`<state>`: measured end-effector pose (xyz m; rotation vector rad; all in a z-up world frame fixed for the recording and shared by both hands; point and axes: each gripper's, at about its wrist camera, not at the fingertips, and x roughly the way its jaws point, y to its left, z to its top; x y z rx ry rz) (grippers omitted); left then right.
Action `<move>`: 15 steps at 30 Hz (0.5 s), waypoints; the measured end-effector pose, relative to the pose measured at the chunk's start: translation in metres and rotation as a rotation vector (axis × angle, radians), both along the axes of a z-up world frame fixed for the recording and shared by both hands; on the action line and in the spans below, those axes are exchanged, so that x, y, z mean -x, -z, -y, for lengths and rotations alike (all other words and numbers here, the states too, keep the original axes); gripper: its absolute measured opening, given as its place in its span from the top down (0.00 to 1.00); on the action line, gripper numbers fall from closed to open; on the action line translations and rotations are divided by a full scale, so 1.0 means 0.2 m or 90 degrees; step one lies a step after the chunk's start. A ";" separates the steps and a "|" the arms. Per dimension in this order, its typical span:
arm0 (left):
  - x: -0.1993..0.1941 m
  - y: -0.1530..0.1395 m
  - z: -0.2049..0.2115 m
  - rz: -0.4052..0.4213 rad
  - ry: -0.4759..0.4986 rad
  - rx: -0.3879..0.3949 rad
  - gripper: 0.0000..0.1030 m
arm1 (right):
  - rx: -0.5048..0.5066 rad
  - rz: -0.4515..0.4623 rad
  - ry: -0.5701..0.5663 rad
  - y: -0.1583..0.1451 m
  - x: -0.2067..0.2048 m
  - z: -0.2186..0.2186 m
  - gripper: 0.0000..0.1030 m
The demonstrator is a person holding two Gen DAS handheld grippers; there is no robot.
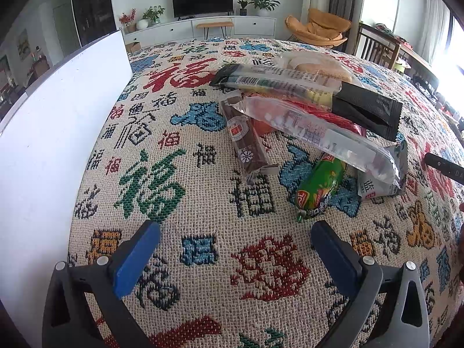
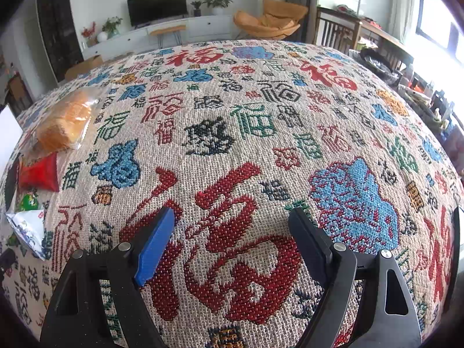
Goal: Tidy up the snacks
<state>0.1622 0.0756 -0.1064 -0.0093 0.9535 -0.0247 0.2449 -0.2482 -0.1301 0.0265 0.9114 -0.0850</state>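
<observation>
A heap of snacks lies on the patterned cloth in the left wrist view: a brown bar (image 1: 246,142), a green sausage pack (image 1: 319,187), a clear packet of sweets (image 1: 322,133), a long black-ended pack (image 1: 307,90) and a bagged bread (image 1: 316,65). My left gripper (image 1: 235,232) hovers open just short of the heap, nothing between its fingers. In the right wrist view my right gripper (image 2: 232,217) stands open over bare cloth. The bread (image 2: 65,121), a red packet (image 2: 40,174) and a white packet (image 2: 29,229) lie far to its left.
A white upright board or box wall (image 1: 58,116) stands along the left of the table. The woven tablecloth (image 2: 246,110) covers the whole top. Beyond the far edge are a TV cabinet (image 1: 203,26), an orange chair (image 1: 322,27) and a wooden chair (image 1: 374,47).
</observation>
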 end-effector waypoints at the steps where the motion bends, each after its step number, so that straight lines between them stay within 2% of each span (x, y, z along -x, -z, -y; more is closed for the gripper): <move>1: 0.00 0.00 0.00 0.000 0.000 0.000 0.00 | 0.000 0.000 0.000 0.00 0.00 0.00 0.19; 15: 0.00 0.00 0.00 0.000 0.000 0.000 0.00 | 0.000 0.000 0.000 0.00 0.00 0.00 0.19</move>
